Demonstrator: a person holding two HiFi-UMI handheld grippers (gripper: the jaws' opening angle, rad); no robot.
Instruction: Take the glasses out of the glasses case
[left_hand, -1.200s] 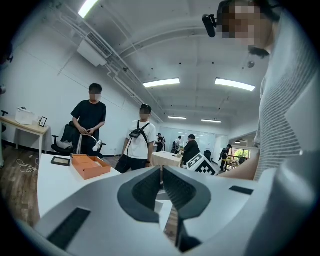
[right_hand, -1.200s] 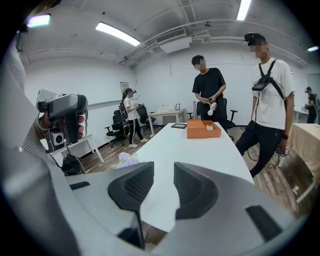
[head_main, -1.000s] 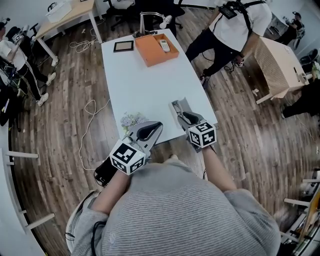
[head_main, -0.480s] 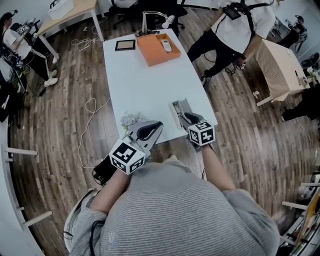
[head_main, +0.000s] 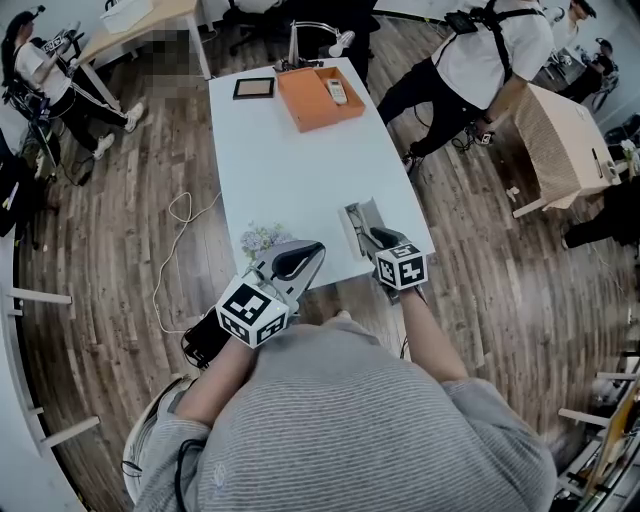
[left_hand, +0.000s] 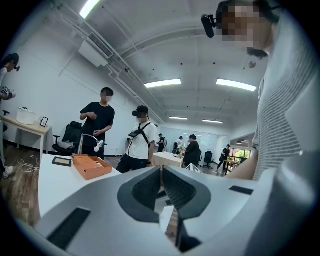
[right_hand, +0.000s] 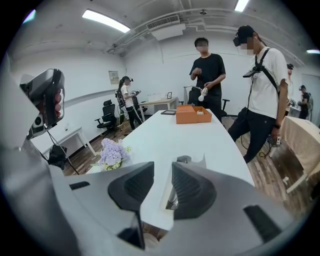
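White table (head_main: 290, 170) spreads ahead of both your tongs. Your right tongs (right_hand: 163, 172) tilt downward with their jaws apart and nothing between them. The open glasses case (head_main: 360, 220) lies just beyond their tips, at the table's near edge. Your left tongs (left_hand: 161, 172) are held level, closed on nothing. Lilac flowers (head_main: 262, 240) lie just beside their tips.
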